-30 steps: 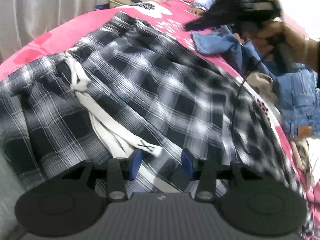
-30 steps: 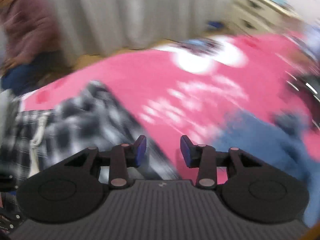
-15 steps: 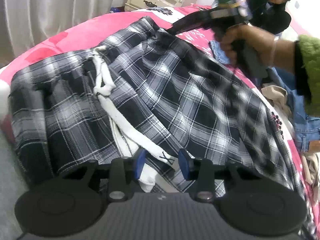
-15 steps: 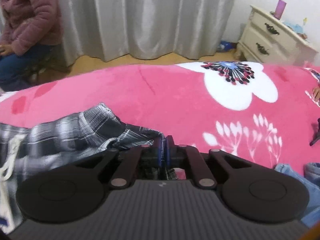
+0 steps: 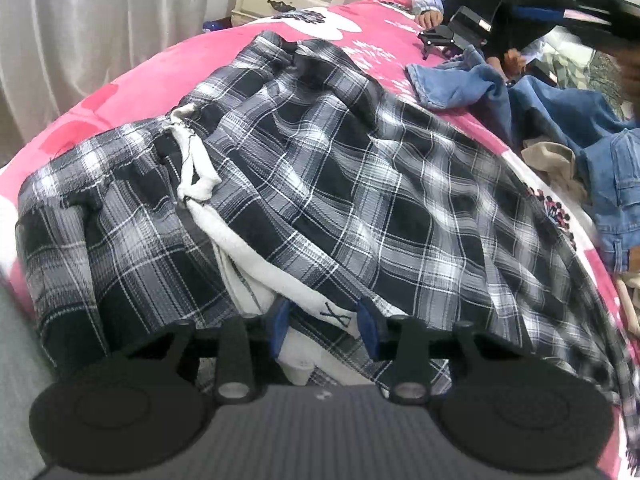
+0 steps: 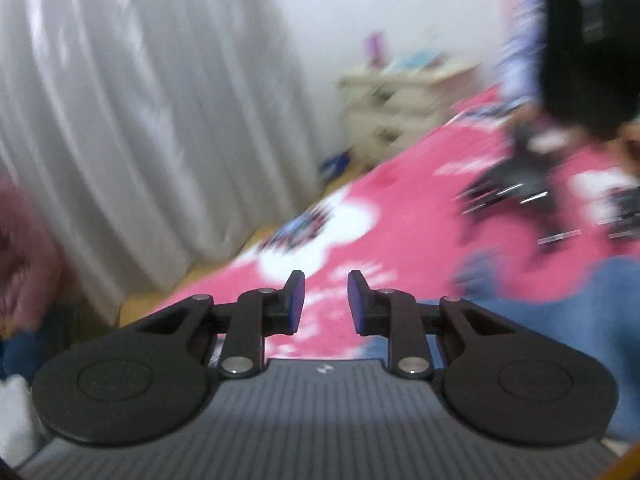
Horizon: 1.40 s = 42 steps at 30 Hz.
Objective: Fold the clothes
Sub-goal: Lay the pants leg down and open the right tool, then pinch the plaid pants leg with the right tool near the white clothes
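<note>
- The plaid garment (image 5: 320, 184) lies spread across the pink blanket (image 5: 132, 84), rumpled, with a white drawstring (image 5: 192, 160) trailing over it toward you.
- Expect soft, light, limp cloth: it will sag and crease wherever it is unsupported, and a single layer will slide over the layer beneath.
- Take hold at a hem, corner or waistband edge, where the doubled fabric gives the pads something firm to bite. Avoid the drawstring; judged from its loose lie, it would pull free and not carry the cloth.
- The left gripper (image 5: 323, 326) sits low over the near edge, its jaws opening and partly apart; the drawstring's end and plaid cloth lie between them, and the pads do not appear to press.
- The right gripper (image 6: 325, 300) is off the garment, above the blanket; its jaws are opening with nothing between them.
- Denim clothes (image 5: 592, 132) lie beside the plaid garment, to its right.
</note>
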Available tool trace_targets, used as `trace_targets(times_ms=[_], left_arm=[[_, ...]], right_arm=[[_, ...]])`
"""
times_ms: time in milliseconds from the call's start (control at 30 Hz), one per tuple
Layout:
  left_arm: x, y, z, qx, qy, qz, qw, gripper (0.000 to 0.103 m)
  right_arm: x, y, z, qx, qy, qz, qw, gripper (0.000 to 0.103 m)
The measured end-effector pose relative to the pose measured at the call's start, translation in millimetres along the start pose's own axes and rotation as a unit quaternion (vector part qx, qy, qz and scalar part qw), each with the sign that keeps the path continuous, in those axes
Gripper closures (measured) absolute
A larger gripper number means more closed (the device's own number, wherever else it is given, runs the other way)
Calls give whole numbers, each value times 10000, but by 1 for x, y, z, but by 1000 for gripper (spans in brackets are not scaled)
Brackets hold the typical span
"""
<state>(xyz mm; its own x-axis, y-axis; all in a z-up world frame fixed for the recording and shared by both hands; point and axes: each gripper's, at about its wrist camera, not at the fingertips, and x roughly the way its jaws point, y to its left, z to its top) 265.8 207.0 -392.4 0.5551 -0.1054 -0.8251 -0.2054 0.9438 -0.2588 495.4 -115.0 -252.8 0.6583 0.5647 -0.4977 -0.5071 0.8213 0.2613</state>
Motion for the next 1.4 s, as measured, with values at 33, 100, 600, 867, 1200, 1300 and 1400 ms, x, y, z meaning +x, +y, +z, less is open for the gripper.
trace_targets(times_ms=[33, 100, 600, 867, 1200, 1300, 1400], left_arm=[[-1, -2, 0, 38, 5, 29, 10000, 62], [0, -7, 4, 152, 0, 129, 9998, 61], [-32, -138, -22, 1672, -169, -206, 9856, 55], [-32, -237, -97, 2875, 96, -704, 9552, 55], [-22, -314, -145, 3969, 123, -968, 9127, 55], [-8, -340, -152, 4376, 142, -1075, 8926, 55], [10, -360, -157, 4719, 212, -1123, 8742, 55]], right_arm=[[-34, -11, 3, 95, -117, -79, 9999, 81], [-110, -29, -2, 141, -230, -383, 9989, 81], [-292, -37, -290, -772, 2971, -2180, 9264, 80], [-288, -55, -348, -1507, 3174, -2388, 9053, 84], [-350, -110, -287, -346, 1906, -2607, 9458, 102], [-348, -139, -279, -522, 1736, -2945, 9383, 102], [-331, -173, -276, -763, 1713, -3199, 9287, 102]])
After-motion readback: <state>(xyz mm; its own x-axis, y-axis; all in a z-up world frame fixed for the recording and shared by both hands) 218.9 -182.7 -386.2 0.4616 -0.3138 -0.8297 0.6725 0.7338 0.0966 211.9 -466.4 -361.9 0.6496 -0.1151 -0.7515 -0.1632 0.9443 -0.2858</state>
